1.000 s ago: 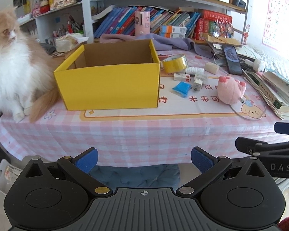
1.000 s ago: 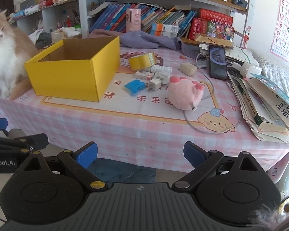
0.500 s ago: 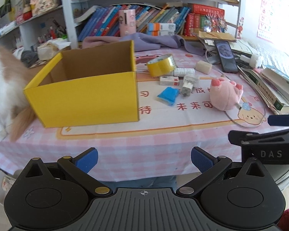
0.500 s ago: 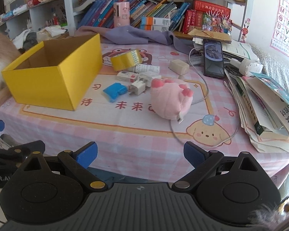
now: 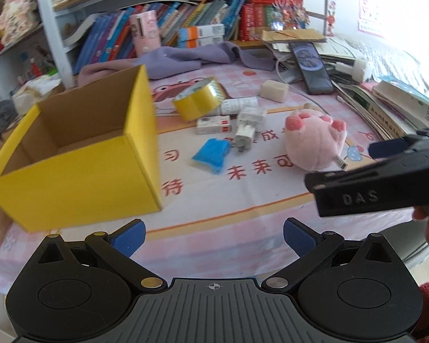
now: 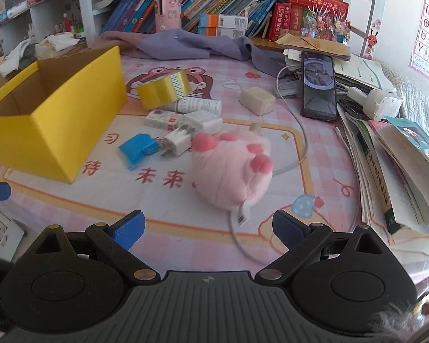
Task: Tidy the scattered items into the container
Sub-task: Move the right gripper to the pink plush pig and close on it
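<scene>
Right now my right claw [image 6: 208, 228] hangs with its blue pads spread wide and nothing between them, low over the near part of the pink checked table [image 6: 323, 120]. My left claw [image 5: 213, 234] is likewise parted and empty, just in front of the yellow box [image 5: 80, 171].

Straight ahead of the right claw lies the pink plush toy [image 6: 231, 171], with a white cable [image 6: 293, 160] trailing from under it. Beyond the toy sit the small things, close together: a white charger plug [image 6: 178, 143] just beside a blue packet [image 6: 138, 149], two white cartons [image 6: 198, 105] behind them, a roll of yellow tape [image 6: 164, 89] leaning by the box's far corner, and a pale block [image 6: 257, 100] set apart toward the phone [image 6: 319, 85].

The box stands upright at the left, its top open. What I can see of its inside is bare cardboard, though the floor is partly hidden by the near wall. So I judge the tidying barely begun: every loose item is out on the cloth, nothing is gripped, and the plush toy, nearest my right claw, looks the likely first pick.
</scene>
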`<state>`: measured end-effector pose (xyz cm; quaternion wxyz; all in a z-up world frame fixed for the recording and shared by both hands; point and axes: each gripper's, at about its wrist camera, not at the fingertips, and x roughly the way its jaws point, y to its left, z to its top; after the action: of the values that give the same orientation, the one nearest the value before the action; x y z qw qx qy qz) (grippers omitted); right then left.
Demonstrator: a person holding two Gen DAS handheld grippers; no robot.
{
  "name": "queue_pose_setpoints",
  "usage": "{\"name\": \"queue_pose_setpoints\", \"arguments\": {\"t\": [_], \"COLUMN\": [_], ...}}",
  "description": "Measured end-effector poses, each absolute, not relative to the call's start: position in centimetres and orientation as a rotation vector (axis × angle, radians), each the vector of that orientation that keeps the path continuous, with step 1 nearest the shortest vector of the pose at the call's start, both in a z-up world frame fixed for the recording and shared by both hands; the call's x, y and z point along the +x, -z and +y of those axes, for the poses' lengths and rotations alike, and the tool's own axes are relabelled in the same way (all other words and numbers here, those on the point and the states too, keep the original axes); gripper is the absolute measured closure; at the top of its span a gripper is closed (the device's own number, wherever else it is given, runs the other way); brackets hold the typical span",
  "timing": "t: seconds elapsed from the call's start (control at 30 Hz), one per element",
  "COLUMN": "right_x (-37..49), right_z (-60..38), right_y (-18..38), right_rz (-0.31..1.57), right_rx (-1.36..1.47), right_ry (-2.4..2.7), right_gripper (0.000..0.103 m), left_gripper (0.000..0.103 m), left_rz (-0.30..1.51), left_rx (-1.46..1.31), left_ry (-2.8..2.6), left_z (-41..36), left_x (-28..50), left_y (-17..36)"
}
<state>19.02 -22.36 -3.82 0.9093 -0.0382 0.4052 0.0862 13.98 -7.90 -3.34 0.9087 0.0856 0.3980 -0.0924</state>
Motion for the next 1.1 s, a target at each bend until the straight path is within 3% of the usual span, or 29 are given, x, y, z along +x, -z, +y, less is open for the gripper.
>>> {"name": "queue_pose_setpoints", "arguments": {"t": [0.53,0.87,1.1], "right_x": [26.6,29.0,30.1], "right_z": [-24.4,-25.0,-28.2], "right_y": [6.4,7.1,6.1], "right_rz": [0.922,0.959,0.930], "right_rx": [-0.057,-0.015,0.042], "right_ry": [-0.254,-0.325,-0.235], "right_gripper": [0.006,0.035,0.037], "left_gripper": [0.000,0.000,0.001], "left_rz": [0.869,0.907,0.907], "left_rx": [0.274,0.292,0.272], "left_ry": [0.236,0.207,0.199], "left_z": [-13.1,-14.3,-14.7], "left_x": [19.4,21.4,23.0], "left_y": [4.2,4.5,4.5]}}
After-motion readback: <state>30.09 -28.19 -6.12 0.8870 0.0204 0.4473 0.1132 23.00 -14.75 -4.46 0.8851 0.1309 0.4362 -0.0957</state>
